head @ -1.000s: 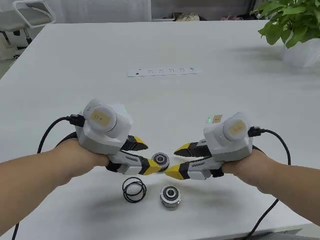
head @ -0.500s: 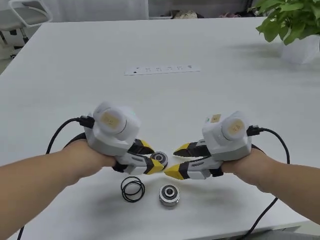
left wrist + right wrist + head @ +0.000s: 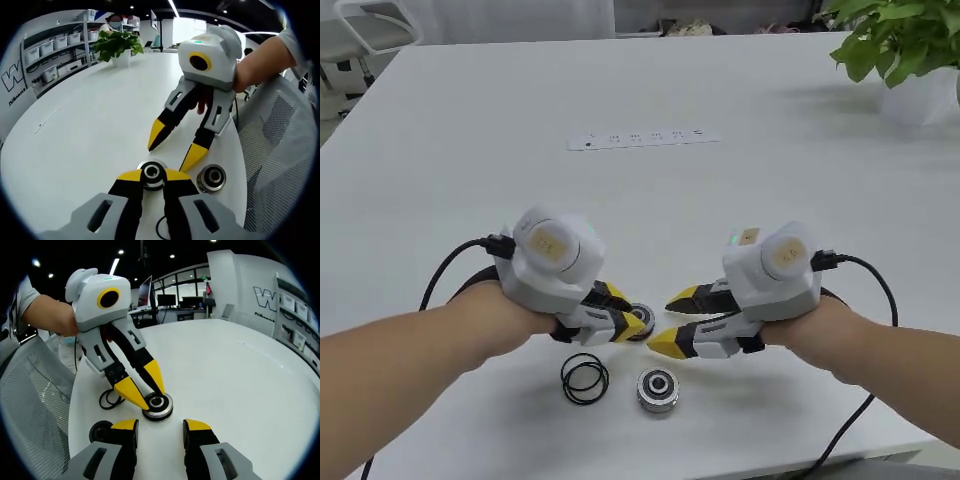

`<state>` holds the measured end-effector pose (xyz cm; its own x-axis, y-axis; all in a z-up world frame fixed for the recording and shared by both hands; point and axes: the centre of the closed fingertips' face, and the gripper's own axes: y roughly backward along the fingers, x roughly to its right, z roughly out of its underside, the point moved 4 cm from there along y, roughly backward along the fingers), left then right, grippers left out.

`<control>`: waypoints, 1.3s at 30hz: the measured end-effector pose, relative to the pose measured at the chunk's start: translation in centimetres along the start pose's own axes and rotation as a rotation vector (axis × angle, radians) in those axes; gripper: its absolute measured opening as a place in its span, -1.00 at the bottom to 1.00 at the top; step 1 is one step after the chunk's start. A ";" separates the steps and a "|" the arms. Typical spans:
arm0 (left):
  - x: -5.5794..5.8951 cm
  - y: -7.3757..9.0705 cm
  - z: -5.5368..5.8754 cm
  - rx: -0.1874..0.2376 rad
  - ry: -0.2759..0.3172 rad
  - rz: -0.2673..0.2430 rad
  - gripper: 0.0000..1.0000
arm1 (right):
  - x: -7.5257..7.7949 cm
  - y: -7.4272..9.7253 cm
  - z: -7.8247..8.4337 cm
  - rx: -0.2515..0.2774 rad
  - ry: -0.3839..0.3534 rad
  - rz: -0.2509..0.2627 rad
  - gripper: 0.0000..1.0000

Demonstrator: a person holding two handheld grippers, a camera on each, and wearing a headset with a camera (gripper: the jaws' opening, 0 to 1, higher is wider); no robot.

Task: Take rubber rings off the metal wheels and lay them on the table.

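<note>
One wheel [image 3: 158, 406] sits on the white surface [image 3: 650, 200], clamped between the jaws of the left tool [image 3: 623, 315]. The right tool [image 3: 665, 322] faces that wheel from just beside it, jaws apart. Nearer the person than that wheel lie a second wheel [image 3: 658, 390] and loose black rings [image 3: 585, 378], side by side

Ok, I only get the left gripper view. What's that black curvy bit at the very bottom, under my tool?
Observer: The head view shows it whole. It is two black rubber rings, lying overlapped on the table.
Operator: Is the other wheel touching them?
Observer: No. The loose wheel lies just right of them with a gap. It is nearer you than the held wheel in your left tool.
</note>
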<state>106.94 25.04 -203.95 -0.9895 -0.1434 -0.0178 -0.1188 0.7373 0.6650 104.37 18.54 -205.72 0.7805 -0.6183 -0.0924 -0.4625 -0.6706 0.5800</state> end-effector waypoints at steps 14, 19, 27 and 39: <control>0.0 0.0 0.1 0.010 0.003 -0.033 -0.84 | -0.5 -0.9 -0.8 0.009 -0.001 -0.017 -0.38; 0.0 0.0 0.1 0.012 0.007 -0.037 -0.84 | -0.2 -1.1 -0.9 0.014 -0.016 -0.005 -0.43; 0.1 0.0 0.1 0.014 0.013 -0.044 -0.84 | -0.1 -1.2 -0.8 0.015 -0.034 -0.001 -0.50; 0.0 -0.1 0.1 0.009 0.027 -0.050 -0.84 | -0.2 -0.9 -0.3 0.004 -0.034 -0.005 -0.65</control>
<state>106.95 25.01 -204.07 -0.9797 -0.1979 -0.0311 -0.1692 0.7344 0.6573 104.74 19.37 -206.00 0.7682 -0.6284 -0.1228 -0.4603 -0.6753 0.5763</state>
